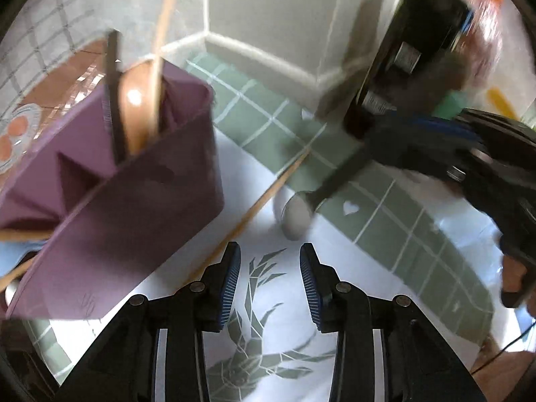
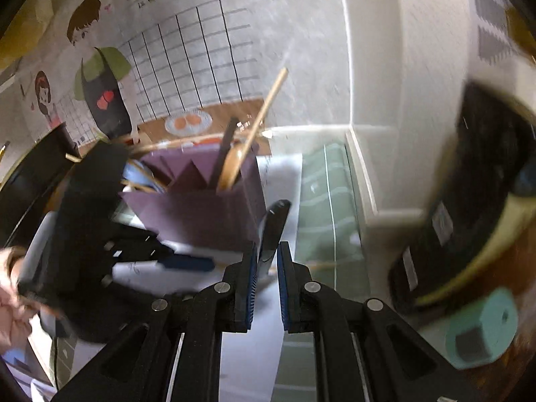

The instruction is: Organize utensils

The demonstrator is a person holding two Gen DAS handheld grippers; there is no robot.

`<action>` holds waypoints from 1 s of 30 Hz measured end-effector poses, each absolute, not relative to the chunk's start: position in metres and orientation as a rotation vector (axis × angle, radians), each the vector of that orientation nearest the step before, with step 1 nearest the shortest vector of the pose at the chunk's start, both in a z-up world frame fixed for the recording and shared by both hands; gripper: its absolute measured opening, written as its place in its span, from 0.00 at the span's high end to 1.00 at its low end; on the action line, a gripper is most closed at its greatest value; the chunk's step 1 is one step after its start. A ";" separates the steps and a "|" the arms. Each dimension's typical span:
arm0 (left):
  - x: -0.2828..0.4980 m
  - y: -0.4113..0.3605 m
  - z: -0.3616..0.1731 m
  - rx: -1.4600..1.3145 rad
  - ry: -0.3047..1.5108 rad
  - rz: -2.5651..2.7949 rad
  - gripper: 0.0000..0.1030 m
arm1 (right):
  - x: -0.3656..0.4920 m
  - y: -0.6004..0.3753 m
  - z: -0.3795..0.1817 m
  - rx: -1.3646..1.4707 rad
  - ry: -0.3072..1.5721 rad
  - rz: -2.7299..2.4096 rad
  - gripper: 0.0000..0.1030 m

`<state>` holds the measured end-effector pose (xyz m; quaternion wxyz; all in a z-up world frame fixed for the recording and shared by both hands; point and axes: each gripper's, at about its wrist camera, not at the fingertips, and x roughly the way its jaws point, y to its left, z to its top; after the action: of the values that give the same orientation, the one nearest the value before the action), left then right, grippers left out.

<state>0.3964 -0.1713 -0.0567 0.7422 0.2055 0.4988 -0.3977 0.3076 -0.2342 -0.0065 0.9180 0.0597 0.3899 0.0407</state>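
A purple utensil holder (image 1: pixel 134 197) stands at the left of the left wrist view, with a wooden spoon (image 1: pixel 135 110), a black handle (image 1: pixel 114 100) and a wooden chopstick (image 1: pixel 164 43) in it. My left gripper (image 1: pixel 269 284) is open and empty over the tablecloth. My right gripper (image 2: pixel 267 284) is shut on a black-handled spoon (image 2: pixel 273 231); its pale bowl (image 1: pixel 296 214) hangs down near the table right of the holder (image 2: pixel 201 214). A loose chopstick (image 1: pixel 264 201) lies on the table beside the holder.
A white and green tablecloth (image 1: pixel 385 207) with a deer print covers the table. A dark round appliance (image 2: pixel 469 201) and a teal object (image 2: pixel 482 328) stand at the right. A wall corner (image 1: pixel 207 33) is behind. A blue dish with chopsticks (image 2: pixel 140 177) sits left of the holder.
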 end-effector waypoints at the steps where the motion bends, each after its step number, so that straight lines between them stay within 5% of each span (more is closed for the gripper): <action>1: 0.397 -0.175 -0.061 0.474 1.103 -0.860 0.63 | 0.303 -0.236 -0.009 0.129 0.808 0.087 0.90; 30: 0.385 -0.159 -0.080 0.359 1.276 -0.779 0.56 | 0.305 -0.243 -0.012 0.122 0.928 0.171 0.93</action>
<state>0.3853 -0.1593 -0.0803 0.7188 0.1624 0.5770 -0.3521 0.3047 -0.2427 -0.0122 0.8890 0.0588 0.4466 0.0821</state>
